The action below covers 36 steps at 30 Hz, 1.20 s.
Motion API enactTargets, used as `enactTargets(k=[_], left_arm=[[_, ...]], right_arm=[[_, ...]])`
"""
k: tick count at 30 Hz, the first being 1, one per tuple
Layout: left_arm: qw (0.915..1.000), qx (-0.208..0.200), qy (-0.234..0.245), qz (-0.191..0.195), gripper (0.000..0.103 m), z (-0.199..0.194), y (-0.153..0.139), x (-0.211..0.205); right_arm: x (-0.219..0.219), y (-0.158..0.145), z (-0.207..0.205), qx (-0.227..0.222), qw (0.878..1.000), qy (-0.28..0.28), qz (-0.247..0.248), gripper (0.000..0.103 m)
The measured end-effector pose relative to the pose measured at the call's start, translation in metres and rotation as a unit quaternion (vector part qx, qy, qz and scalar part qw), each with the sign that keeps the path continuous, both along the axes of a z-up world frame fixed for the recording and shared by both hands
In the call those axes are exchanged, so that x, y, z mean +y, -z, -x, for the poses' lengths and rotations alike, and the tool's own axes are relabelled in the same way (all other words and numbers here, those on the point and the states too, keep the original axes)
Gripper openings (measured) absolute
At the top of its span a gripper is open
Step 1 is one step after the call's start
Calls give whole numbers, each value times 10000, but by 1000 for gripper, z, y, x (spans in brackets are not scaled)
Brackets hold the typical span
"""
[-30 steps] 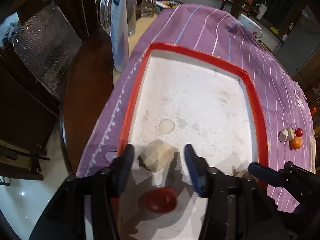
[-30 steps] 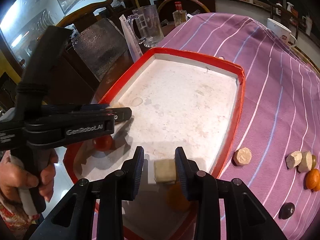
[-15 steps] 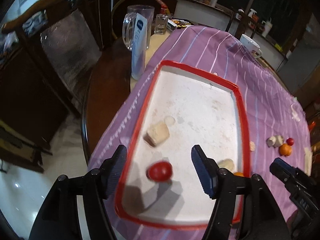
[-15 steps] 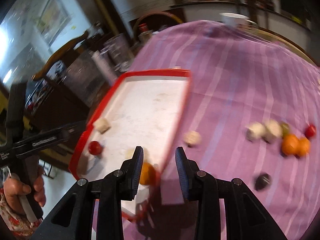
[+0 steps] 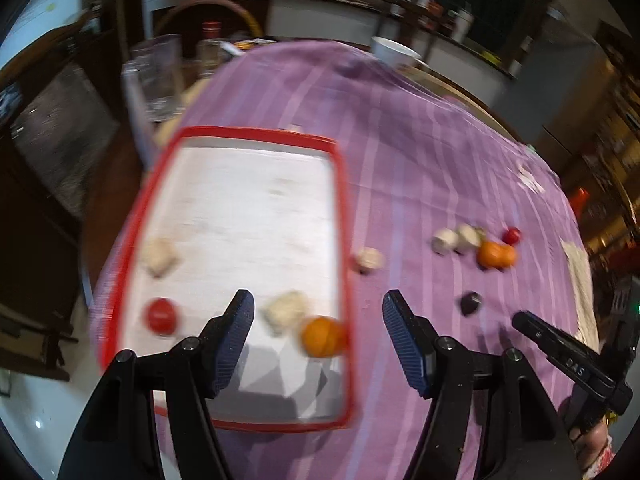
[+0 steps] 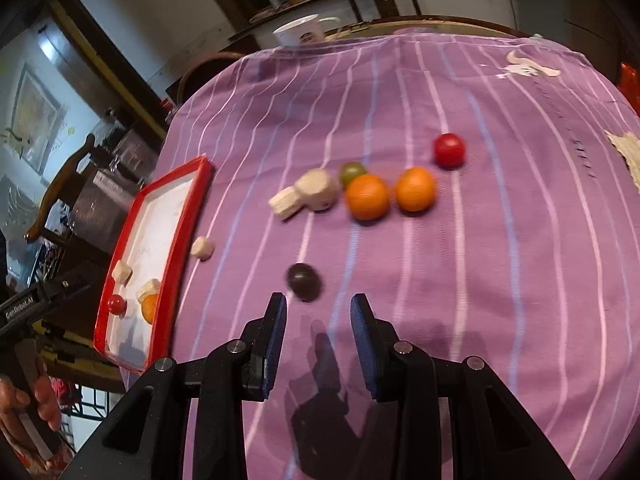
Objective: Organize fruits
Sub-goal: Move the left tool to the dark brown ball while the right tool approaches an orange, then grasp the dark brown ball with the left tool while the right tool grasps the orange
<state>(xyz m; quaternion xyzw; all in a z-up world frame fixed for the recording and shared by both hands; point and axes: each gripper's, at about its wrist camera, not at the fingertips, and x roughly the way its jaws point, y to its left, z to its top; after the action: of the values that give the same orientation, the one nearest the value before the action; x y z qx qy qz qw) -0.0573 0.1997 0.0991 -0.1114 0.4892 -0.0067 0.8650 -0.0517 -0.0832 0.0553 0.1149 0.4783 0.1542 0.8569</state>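
Observation:
A red-rimmed white tray [image 5: 340, 216] lies on the purple striped cloth; it holds a red fruit [image 5: 161, 315], two pale chunks [image 5: 160, 257] and an orange [image 5: 322, 336]. My left gripper [image 5: 318, 334] is open and empty, raised above the tray's near right corner. My right gripper [image 6: 319, 340] is open and empty, just short of a dark plum [image 6: 305, 276]. Beyond it on the cloth lie two oranges [image 6: 367, 196], a green fruit [image 6: 352, 171], a red fruit [image 6: 449, 150] and pale chunks [image 6: 316, 190]. One more pale chunk [image 6: 202, 247] lies beside the tray [image 6: 200, 184].
A glass mug [image 5: 158, 76], a bottle [image 5: 210, 50] and a white cup [image 5: 394, 52] stand at the far end of the table. A wooden chair [image 6: 64, 184] stands left of the table. The table edge drops off left of the tray.
Both grippers have pulled back and swung right, away from the tray. The right gripper let go of its pale chunk in the tray and now faces the loose fruit on the cloth.

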Motion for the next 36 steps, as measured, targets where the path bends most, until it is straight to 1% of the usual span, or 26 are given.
enactTargets(k=[4,8,12,16,19,23,26,29,30,33,35,36], left_arm=[[9993,101,334,113,66,-6,7,-40],[9978,163,602,222,66,-12,19,-78],[9967,180,715,345,66,-21,32,-103],[9961,191,822,274,66,-32,46,-127],[9952,265,910,232,66,-40,58,-142],[9950,382,914,118,66,-47,73,-153],[9950,446,877,139,66,-51,80,-155],[9954,413,861,89,65,-53,83,-158],[9955,406,853,67,64,-54,82,-159],[9963,383,768,-35,55,-54,82,-161],[9966,373,719,-126,43,-54,82,-164],[9967,366,718,-115,40,-53,82,-165]], right_arm=[[-25,-1,3,-27,10000,86,11,37],[-50,3,-2,71,9998,174,36,37],[-63,3,-15,70,9998,96,148,37],[-62,5,-38,-2,9992,-210,344,37],[-50,8,-54,-81,9960,-664,585,37],[-33,11,-63,-385,9859,-1216,1079,37],[-27,16,-69,-509,9793,-1464,1302,37],[-24,21,-76,-540,9757,-1613,1380,37],[-24,22,-79,-564,9745,-1646,1420,37],[-24,22,-84,-674,9719,-1712,1470,39],[-25,22,-88,-690,9709,-1739,1494,39],[-25,24,-90,-689,9700,-1753,1539,39]])
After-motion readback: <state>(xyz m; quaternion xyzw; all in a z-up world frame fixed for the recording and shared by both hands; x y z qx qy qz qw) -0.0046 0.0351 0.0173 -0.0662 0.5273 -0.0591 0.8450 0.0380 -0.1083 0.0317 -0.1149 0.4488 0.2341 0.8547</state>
